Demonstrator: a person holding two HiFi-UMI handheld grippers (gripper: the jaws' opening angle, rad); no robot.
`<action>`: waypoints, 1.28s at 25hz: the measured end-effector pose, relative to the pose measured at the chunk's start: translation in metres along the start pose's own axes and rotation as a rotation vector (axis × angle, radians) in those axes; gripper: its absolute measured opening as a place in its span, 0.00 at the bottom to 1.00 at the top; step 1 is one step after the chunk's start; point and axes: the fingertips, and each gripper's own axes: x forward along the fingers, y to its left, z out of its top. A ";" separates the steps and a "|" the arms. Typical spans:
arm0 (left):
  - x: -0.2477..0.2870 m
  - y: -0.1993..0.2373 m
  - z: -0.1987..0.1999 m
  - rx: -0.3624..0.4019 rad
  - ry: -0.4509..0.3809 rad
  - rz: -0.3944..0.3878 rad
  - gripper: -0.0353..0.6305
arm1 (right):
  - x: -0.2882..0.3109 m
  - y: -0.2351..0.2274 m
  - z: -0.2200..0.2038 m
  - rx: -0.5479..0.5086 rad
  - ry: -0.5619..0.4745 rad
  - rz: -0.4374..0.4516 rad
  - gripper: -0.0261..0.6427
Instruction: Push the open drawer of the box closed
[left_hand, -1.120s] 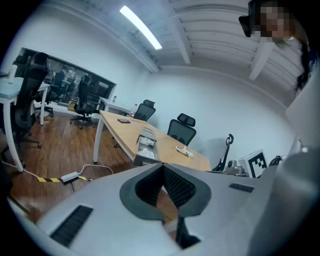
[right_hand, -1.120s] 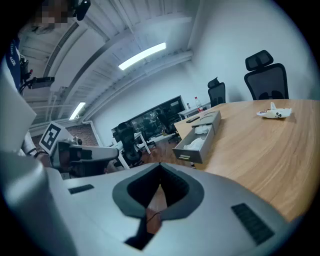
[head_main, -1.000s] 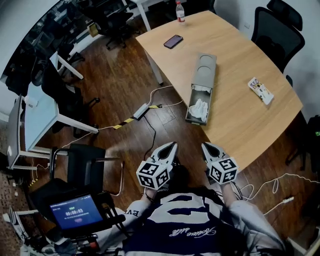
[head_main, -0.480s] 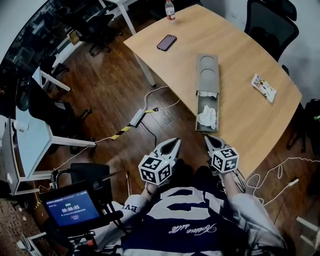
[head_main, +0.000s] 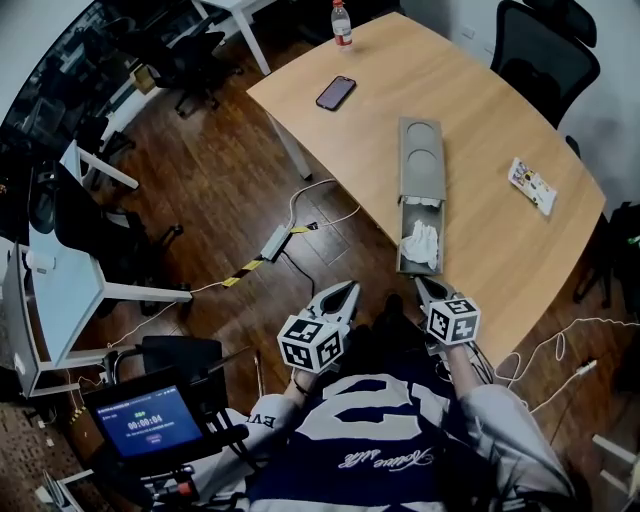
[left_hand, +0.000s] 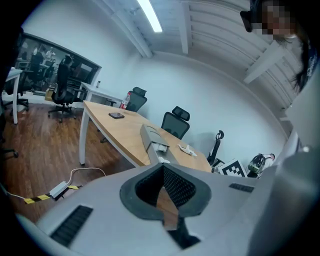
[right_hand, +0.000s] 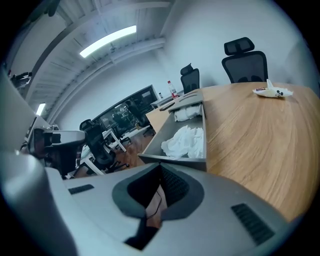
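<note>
A long grey box (head_main: 421, 159) lies on the wooden table (head_main: 490, 250). Its drawer (head_main: 405, 258) is pulled out toward me, with a white cloth (head_main: 422, 241) inside. In the head view my right gripper (head_main: 421, 284) is shut and empty, its tip just short of the drawer's front end. My left gripper (head_main: 347, 289) is also shut and empty, over the floor left of the table edge. The right gripper view has the drawer front (right_hand: 172, 159) close ahead and the cloth (right_hand: 186, 140) behind it. From the left gripper (left_hand: 162, 168), the box (left_hand: 151, 137) is farther off.
A phone (head_main: 335, 92), a water bottle (head_main: 341, 22) and a snack packet (head_main: 531, 185) also lie on the table. Office chairs (head_main: 540, 45) stand behind it. A power strip with cables (head_main: 274, 241) lies on the floor. A timer screen (head_main: 150, 421) sits at lower left.
Both grippers have come nearer to the table. The right gripper's tip now sits close to the drawer's front end. The drawer is as far out as before.
</note>
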 end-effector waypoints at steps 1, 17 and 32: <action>0.002 0.004 0.003 -0.006 -0.004 0.009 0.05 | 0.003 -0.001 0.003 -0.009 -0.003 0.002 0.03; 0.086 0.032 0.043 -0.002 0.024 0.045 0.05 | 0.052 -0.027 0.053 -0.105 0.047 0.114 0.03; 0.101 0.048 0.059 -0.040 0.028 0.137 0.05 | 0.091 -0.063 0.126 -0.107 -0.015 0.110 0.03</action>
